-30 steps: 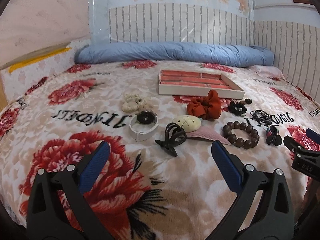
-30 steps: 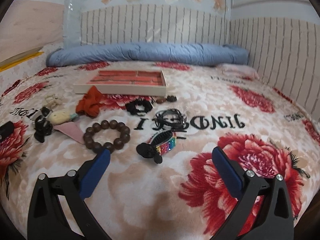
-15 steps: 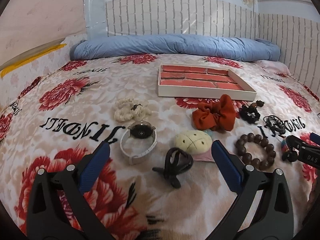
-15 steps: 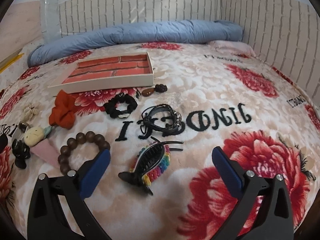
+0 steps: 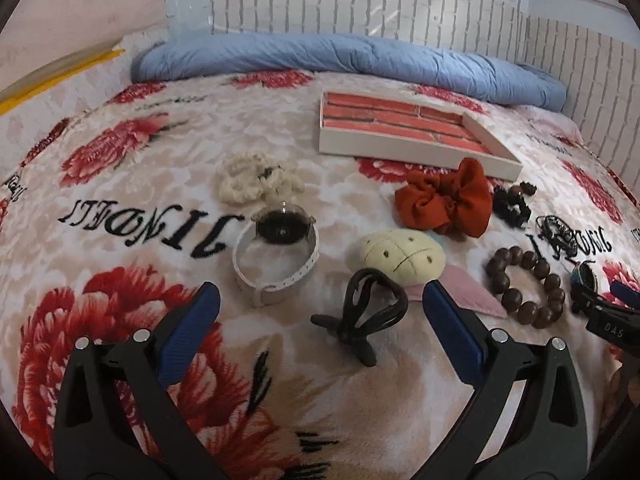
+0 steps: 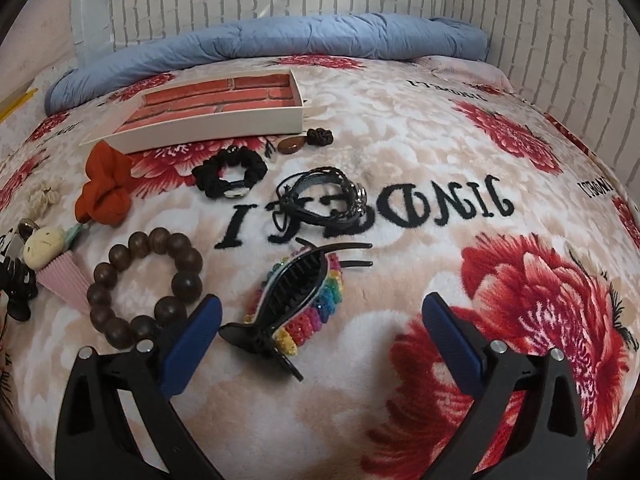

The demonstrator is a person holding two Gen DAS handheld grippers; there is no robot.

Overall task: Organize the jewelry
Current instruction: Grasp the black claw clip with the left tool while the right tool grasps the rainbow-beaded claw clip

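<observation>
1. The black clip lies on the blanket between the two blue fingers of the left gripper, just ahead of the tips. It looks like the left hand's next pick.
2. The rainbow clip lies between the fingers of the right gripper, close to the left finger. It looks like the right hand's next pick.
3. Both grippers are spread wide and hold nothing. No finger touches a clip yet.
4. To do this well, I think each gripper should go down slowly, with one finger on each side of its clip.
5. Squeeze the fat middle of the clip, not the thin tail. The tail could slip out.
6. The right gripper should slide a bit to its left first, so the rainbow clip sits in the middle of the gap.
7. Watch the neighbours. The watch is past the left finger of the left gripper. The cream toy is just past the black clip. The bead ring is right by the left finger of the right gripper and could get bumped.
8. The blanket is soft, so pushing down hard may bury a clip.
9. The tray is far ahead of the fingers, near the blue quilt. Nothing is in it yet, so the job has only just begun.
</observation>
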